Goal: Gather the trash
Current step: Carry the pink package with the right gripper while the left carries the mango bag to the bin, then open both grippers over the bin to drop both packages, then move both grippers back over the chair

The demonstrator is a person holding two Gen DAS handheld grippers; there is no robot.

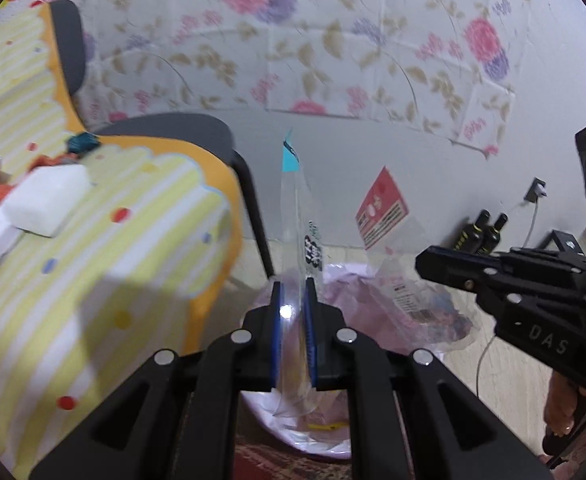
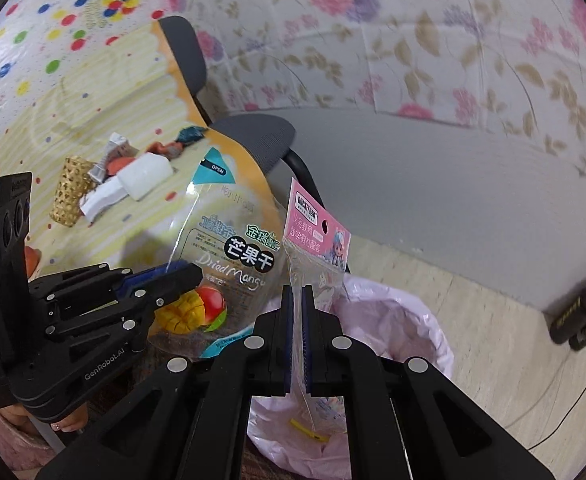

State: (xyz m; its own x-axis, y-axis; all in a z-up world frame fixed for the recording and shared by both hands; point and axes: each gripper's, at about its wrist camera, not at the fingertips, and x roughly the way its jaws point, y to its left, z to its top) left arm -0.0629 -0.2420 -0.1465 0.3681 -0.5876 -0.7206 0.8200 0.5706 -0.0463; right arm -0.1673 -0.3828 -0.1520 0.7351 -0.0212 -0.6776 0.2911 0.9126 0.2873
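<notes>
My left gripper [image 1: 293, 292] is shut on a clear dried-mango bag [image 1: 299, 216], seen edge-on here. In the right wrist view the same mango bag [image 2: 229, 240] shows its printed face, pinched at its side by the left gripper [image 2: 195, 274]. My right gripper [image 2: 297, 292] is shut on a clear packet with a pink header card [image 2: 317, 232]. From the left wrist view that packet [image 1: 381, 208] hangs at the tip of the right gripper [image 1: 423, 264]. Both pieces hang over a bin with a pink liner [image 2: 397, 320], also visible as pink liner [image 1: 357, 304].
A table with a yellow striped cloth [image 2: 105, 104] holds more litter: a white block [image 2: 145, 174], a gold mesh cup [image 2: 71, 192], crumpled wrappers [image 2: 113, 152]. A grey chair [image 2: 253, 132] stands behind. Dark bottles [image 2: 585, 316] sit by the wall. A yellow scrap [image 2: 309, 432] lies in the bin.
</notes>
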